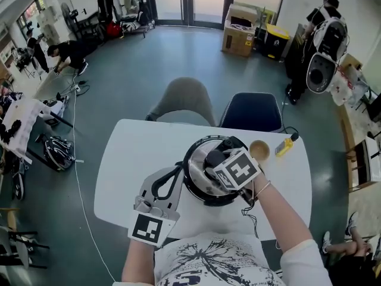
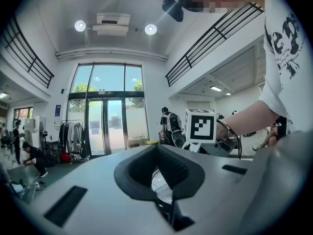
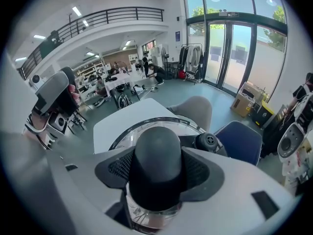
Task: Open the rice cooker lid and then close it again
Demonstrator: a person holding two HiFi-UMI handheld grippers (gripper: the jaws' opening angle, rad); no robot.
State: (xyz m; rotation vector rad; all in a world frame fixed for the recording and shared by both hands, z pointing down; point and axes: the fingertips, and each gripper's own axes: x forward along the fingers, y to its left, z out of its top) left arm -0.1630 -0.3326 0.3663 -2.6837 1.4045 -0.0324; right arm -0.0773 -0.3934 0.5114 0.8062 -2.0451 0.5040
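One cooker (image 1: 196, 176) sits mid-desk (image 1: 131, 154). The right tool (image 3: 157, 177) is clenched on its lid knob (image 3: 157, 146). The left tool (image 2: 159, 174), closed and empty, lies at its 9 o'clock. One bowl (image 1: 259, 149) stands at 2 o'clock.

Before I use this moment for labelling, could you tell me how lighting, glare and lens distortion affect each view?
Head view: even daylight, sharp, a sheen on the rice cooker lid. Left gripper view: heavy fisheye curving, black corners, bright ceiling lamps and glazed doors, the near jaws soft. Right gripper view: same fisheye, the lid knob looms large and soft.
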